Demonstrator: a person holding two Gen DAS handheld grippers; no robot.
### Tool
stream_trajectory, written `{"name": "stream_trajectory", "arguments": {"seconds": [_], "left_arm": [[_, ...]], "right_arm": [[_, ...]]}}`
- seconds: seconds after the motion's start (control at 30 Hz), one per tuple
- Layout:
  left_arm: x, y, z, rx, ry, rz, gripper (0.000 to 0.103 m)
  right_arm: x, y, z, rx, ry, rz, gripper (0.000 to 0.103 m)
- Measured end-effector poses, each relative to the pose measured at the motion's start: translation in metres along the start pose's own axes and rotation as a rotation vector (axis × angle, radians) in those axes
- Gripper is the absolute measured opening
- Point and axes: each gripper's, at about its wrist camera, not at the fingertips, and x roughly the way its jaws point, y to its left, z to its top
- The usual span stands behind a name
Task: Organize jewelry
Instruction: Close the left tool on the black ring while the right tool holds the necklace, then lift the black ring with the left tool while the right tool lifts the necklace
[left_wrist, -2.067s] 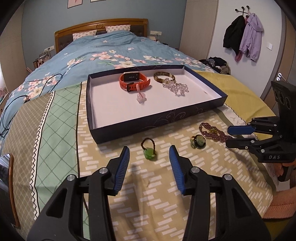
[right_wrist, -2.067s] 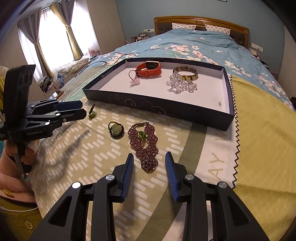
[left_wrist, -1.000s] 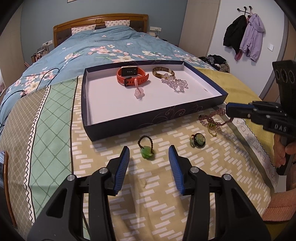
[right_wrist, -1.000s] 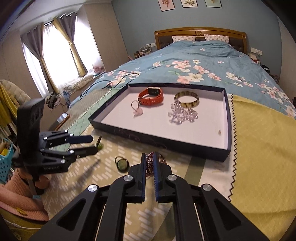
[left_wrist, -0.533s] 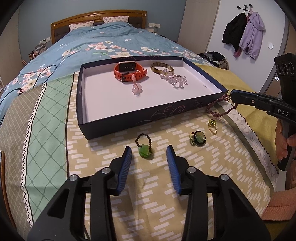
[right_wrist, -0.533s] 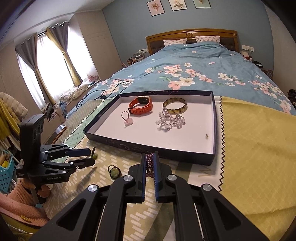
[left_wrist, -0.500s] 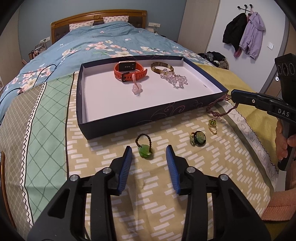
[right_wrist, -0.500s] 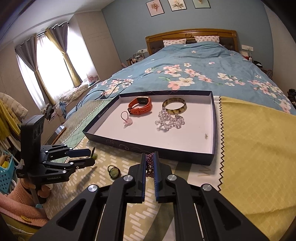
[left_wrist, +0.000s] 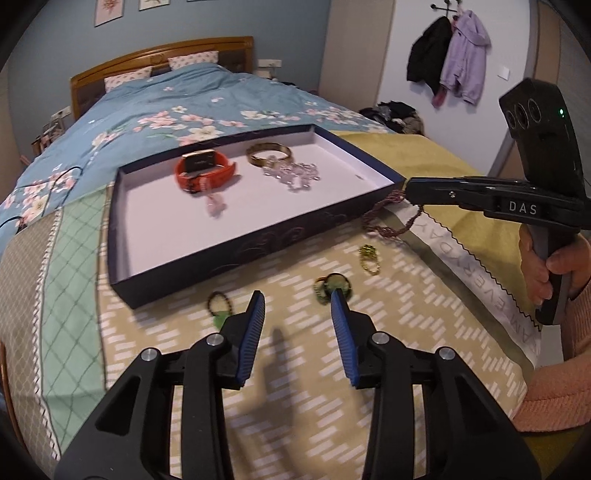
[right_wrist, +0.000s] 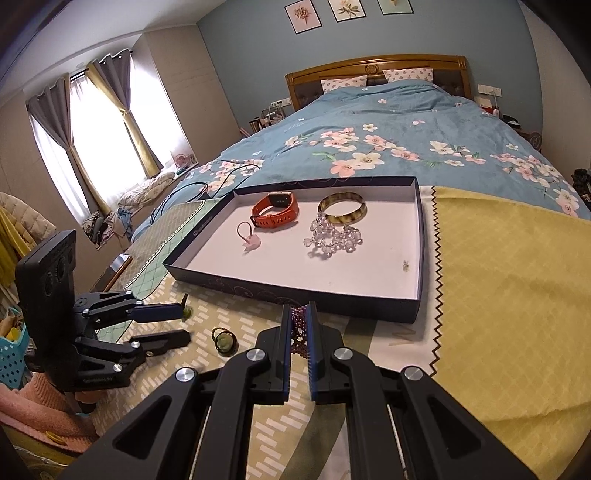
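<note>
My right gripper is shut on a purple bead necklace, which hangs from it just off the near right corner of the dark blue tray; the necklace also shows in the left wrist view with a gold-green pendant dangling low. The tray holds an orange watch, a brown bangle, a clear crystal bracelet and a pink charm. My left gripper is open and empty above the bedspread, between a green pendant on a dark cord and a green-stone ring.
The tray lies on a patterned bedspread over a bed with a blue floral duvet. A yellow cloth lies to the tray's right. A black cable runs on the bed's left side. Coats hang on the far wall.
My right gripper has lifted the purple necklace higher and carried it toward the tray's near right corner. My left gripper has shifted right, so the green pendant now lies by its left finger.
</note>
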Motion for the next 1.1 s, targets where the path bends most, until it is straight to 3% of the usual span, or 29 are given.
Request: {"name": "stream_trajectory", "arguments": {"seconds": [0.27, 0.37, 0.47, 0.6, 0.97, 1.1], "left_arm": [[0.022, -0.007, 0.012, 0.023, 0.033, -0.020, 0.031], [0.027, -0.008, 0.012, 0.014, 0.049, -0.063, 0.019], [0.030, -0.002, 0.012, -0.018, 0.060, -0.087, 0.015], [0.031, 0.005, 0.012, -0.065, 0.064, -0.116, 0.002], [0.008, -0.011, 0.015, -0.028, -0.001, -0.215, 0.001], [0.012, -0.010, 0.011, -0.034, 0.022, -0.175, 0.001]], "right_arm": [[0.004, 0.001, -0.005, 0.000, 0.011, 0.013, 0.006], [0.006, 0.001, -0.008, -0.002, 0.020, 0.019, 0.006], [0.008, 0.000, -0.010, 0.005, 0.026, 0.025, 0.006], [0.009, 0.000, -0.012, 0.007, 0.028, 0.031, 0.006], [0.010, -0.001, -0.016, 0.013, 0.032, 0.034, 0.006], [0.010, -0.001, -0.016, 0.014, 0.031, 0.036, 0.006]]}}
